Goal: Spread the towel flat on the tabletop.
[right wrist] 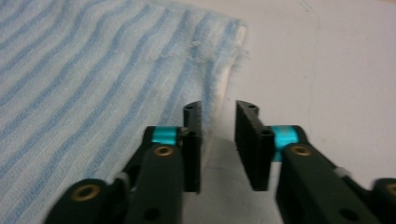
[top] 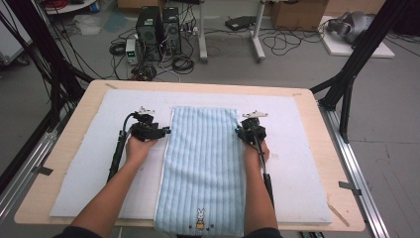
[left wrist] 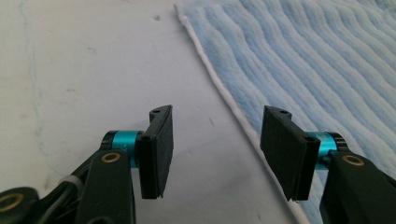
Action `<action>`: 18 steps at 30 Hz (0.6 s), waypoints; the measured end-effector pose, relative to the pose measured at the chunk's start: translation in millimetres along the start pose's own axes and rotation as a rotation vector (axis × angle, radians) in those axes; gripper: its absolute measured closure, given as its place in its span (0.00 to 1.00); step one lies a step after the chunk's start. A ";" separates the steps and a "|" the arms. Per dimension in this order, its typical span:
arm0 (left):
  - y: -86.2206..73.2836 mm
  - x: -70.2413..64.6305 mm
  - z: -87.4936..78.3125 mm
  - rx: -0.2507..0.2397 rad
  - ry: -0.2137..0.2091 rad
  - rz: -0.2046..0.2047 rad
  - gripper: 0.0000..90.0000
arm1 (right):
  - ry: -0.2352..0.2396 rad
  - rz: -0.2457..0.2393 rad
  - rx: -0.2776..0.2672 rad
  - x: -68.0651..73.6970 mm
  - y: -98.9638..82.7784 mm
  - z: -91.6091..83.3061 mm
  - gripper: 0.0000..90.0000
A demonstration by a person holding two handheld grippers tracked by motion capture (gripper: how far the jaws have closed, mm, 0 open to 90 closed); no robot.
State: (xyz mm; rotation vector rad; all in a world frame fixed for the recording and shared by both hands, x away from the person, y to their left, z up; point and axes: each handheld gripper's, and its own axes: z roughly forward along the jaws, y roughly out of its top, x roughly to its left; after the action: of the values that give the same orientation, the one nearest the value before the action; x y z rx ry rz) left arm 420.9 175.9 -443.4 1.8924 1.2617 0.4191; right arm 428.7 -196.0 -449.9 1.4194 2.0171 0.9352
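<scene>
High view: wood table w/ white mat, cabled floor.

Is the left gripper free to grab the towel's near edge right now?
Probably yes: the left gripper stands open right over the towel edge, nothing between.

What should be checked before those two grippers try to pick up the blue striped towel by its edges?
1. Towel lies flat on the white mat: ok.
2. Left gripper open, white-hemmed towel edge between the pads, untouched: ok.
3. Right gripper open: ok.
4. Right gripper has the towel's edge between its pads: cannot tell; the edge lies against one pad.
5. Both grippers level with each other on opposite long edges: ok.
6. Near end with the rabbit overhangs the table: not ok if it drags.
</scene>
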 end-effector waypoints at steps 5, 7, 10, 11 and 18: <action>-8.3 -16.5 -3.9 0.012 -0.061 0.055 0.62 | 0.061 0.032 -0.057 -9.5 -0.4 -20.5 0.61; -11.4 -23.6 -3.2 0.036 -0.068 0.084 0.71 | 0.075 0.017 -0.058 -10.0 -3.2 -29.7 0.60; -14.0 -29.1 -4.3 0.024 -0.036 0.130 0.91 | 0.111 0.020 -0.032 -9.7 -10.4 -39.2 0.60; -13.7 -29.1 -4.2 0.026 -0.029 0.131 0.96 | 0.123 0.025 -0.006 -8.7 -11.9 -40.9 0.59; -12.8 -23.0 -2.3 0.005 0.018 0.071 0.96 | 0.182 -0.018 0.027 8.8 -23.0 -44.8 0.60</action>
State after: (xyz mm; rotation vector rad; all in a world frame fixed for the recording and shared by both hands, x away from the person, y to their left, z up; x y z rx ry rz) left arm 401.3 158.9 -448.3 1.9458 1.2111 0.4716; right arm 379.4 -204.0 -439.0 1.3706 2.1780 1.0676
